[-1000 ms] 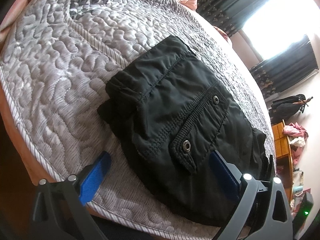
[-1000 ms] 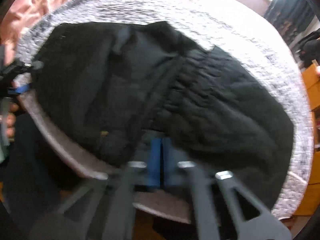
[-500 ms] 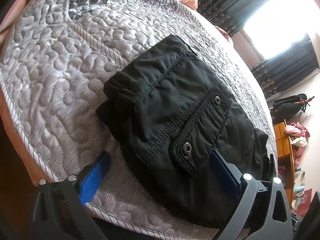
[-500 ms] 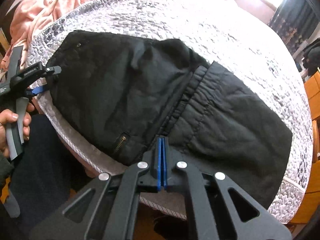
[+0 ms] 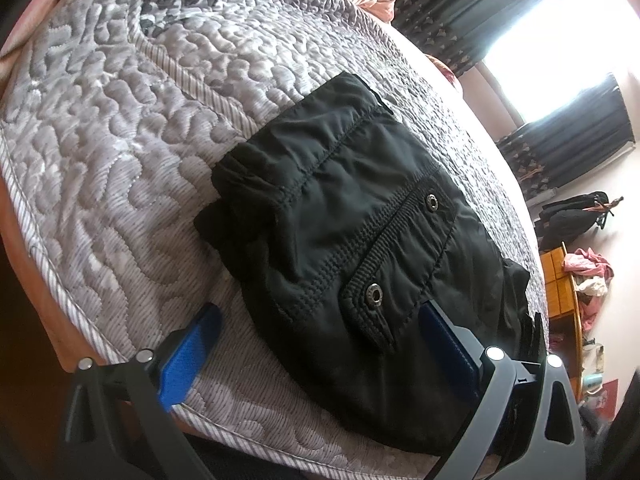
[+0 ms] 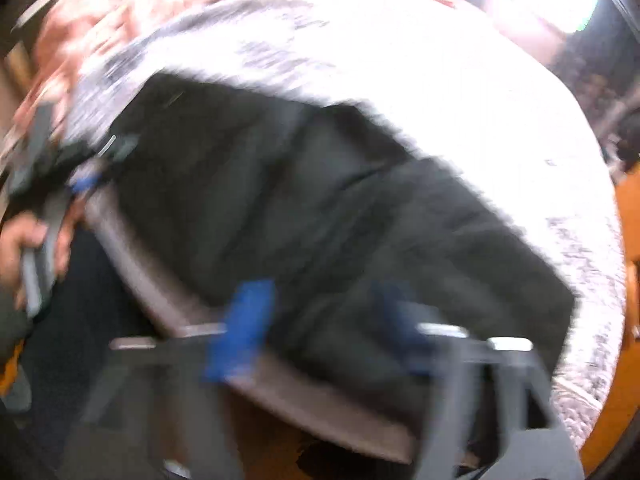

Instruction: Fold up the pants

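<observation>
Folded black pants [image 5: 360, 248] sit mid-frame on the grey quilt [image 5: 120, 128], left gripper [image 5: 320, 352] spread wide at their near edge w/ nothing held, right gripper [image 6: 324, 332] blurry but apart.

left claw [image 5: 316, 352]: dark grey frame w/ blue pads [image 5: 188, 356], silver screws.

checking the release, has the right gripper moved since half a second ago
Yes. The right gripper has opened: its blue pads, pressed together at the near edge of the black pants before, now stand apart. The heavy blur shows it moving.
</observation>
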Motion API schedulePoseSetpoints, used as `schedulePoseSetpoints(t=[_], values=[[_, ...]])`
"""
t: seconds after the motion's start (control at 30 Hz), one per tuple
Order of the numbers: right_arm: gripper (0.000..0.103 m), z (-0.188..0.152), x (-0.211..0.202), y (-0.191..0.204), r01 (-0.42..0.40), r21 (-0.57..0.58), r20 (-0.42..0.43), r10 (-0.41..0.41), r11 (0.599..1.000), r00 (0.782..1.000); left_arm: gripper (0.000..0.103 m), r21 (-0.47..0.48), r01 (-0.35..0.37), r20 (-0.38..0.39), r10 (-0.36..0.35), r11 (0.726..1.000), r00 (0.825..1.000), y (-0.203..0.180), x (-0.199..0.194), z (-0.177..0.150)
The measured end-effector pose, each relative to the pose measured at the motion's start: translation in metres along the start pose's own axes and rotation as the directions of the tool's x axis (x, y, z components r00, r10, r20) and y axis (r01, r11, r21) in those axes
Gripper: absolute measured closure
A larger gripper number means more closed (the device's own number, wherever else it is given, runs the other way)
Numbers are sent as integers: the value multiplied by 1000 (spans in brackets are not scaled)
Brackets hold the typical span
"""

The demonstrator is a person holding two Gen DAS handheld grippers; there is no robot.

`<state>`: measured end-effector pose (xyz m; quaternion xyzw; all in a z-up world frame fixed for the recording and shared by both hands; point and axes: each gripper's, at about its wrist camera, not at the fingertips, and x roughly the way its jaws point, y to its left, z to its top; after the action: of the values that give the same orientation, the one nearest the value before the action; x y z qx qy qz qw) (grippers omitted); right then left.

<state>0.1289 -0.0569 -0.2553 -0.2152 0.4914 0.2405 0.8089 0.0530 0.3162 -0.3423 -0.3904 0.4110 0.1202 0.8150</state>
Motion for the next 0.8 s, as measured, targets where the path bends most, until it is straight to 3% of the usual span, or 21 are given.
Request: schedulePoseSetpoints(t=[0.07, 0.1, 0.23, 0.33, 0.4, 0.43, 0.47, 0.63, 0.8], values=[[16, 20, 9, -32, 60, 78, -14, -59, 995, 998, 4, 3, 1, 6, -1, 1000, 1000, -1, -1, -1], [17, 28, 22, -47, 67, 129, -63, -59, 989, 996, 4, 0, 4, 8, -4, 1000, 1000, 0, -1, 0], [25, 30, 58, -51, 78, 188, -193, -41, 979, 980, 4, -21, 27, 13, -26, 999, 1000, 4, -3, 1], [26, 16, 72, -44, 144, 154, -245, -104, 977, 964, 4, -29, 42, 14, -41, 999, 999, 6, -3, 1], [38, 13, 77, -45, 139, 174, -265, -89, 975, 960, 4, -31, 51, 14, -50, 998, 999, 6, -3, 2], [58, 12, 77, -46, 120, 191, -261, -67, 974, 963, 4, -32, 54, 14, -53, 998, 998, 7, -3, 2], [72, 13, 76, -47, 87, 212, -258, -30, 973, 966, 4, -35, 60, 15, -60, 998, 998, 8, -4, 2], [91, 25, 62, -41, 62, 208, -211, -17, 976, 977, 4, -46, 80, 17, -79, 996, 997, 10, -5, 3], [94, 30, 44, -30, 30, 197, -184, 7, 980, 983, 4, -58, 97, 20, -96, 994, 995, 15, -7, 3]])
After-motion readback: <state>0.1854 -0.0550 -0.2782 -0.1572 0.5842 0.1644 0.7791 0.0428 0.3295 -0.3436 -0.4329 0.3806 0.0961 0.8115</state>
